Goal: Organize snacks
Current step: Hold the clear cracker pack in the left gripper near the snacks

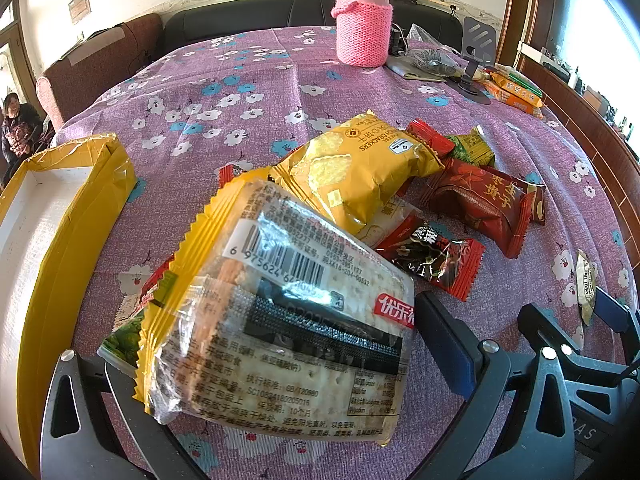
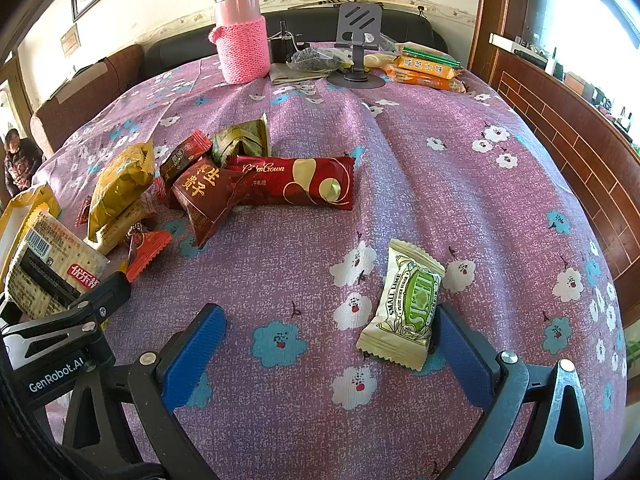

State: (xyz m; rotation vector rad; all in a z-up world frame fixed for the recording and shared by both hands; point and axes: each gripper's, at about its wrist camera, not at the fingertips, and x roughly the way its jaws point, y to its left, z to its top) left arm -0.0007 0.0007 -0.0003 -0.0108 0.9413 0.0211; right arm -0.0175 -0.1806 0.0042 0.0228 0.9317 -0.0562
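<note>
while the left gripper [image 1: 280, 360] clamps a clear cracker packet [image 1: 280, 312] beside the yellow box [image 1: 80, 208], the right gripper [image 2: 328, 344] gapes empty near a lime candy [image 2: 404, 304]; likely next, carry the packet into the box.

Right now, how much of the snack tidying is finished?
Hardly any. The yellow-edged cardboard box looks empty where it shows. The left gripper holds a clear-wrapped cracker packet near it. The open right gripper sits by a small pale lime candy packet. The pile of red and yellow snack packets is left.
</note>
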